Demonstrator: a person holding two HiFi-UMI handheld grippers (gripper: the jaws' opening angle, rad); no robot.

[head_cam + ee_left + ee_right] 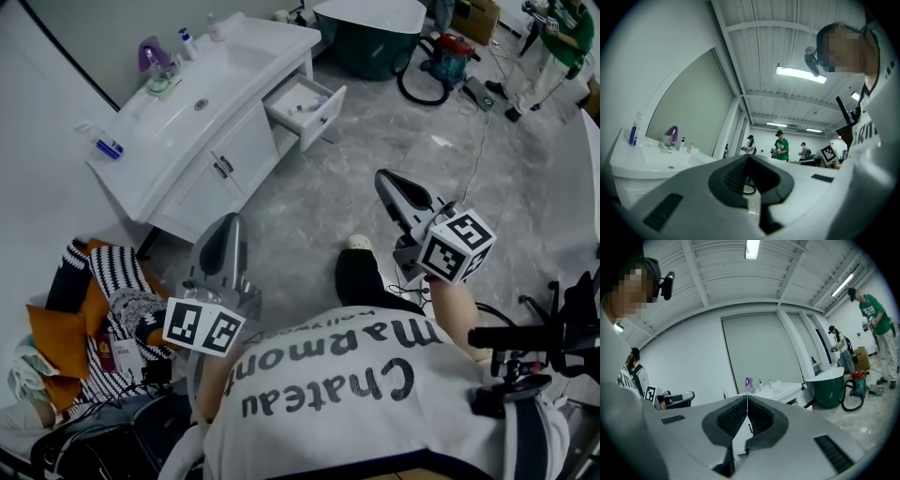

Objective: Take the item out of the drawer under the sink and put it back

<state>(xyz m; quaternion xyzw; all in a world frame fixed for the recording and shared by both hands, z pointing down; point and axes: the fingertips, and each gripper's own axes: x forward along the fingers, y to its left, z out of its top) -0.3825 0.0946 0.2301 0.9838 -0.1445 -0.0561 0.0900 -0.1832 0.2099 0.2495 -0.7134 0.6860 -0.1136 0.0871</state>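
**Both hand-held grippers closed and empty; drawer stands open**

Landmark: white sink cabinet, set against the wall.

- Drawer at the cabinet's bathtub end is pulled out
- A small bluish item lies inside the drawer; too small to identify
- Left hand-held gripper is held in the air in front of the cabinet doors, well apart from them, tips pointing toward the cabinet. In the left gripper view its jaws meet at the tips with nothing between them
- Right hand-held gripper is also in front of the cabinet, off toward the drawer end and well apart from the drawer. Its jaws are pressed together, nothing held
- On the cabinet's surface, along the wall side: a purple object and, beside it, a white pump bottle
- Blue items lie at the end of the surface away from the drawer
- Past the drawer end of the cabinet stands a dark green bathtub, with a red vacuum cleaner on the floor just beside it
- A person in a green top stands farther off
- At the cabinet's other end, a pile of striped clothing lies on the floor
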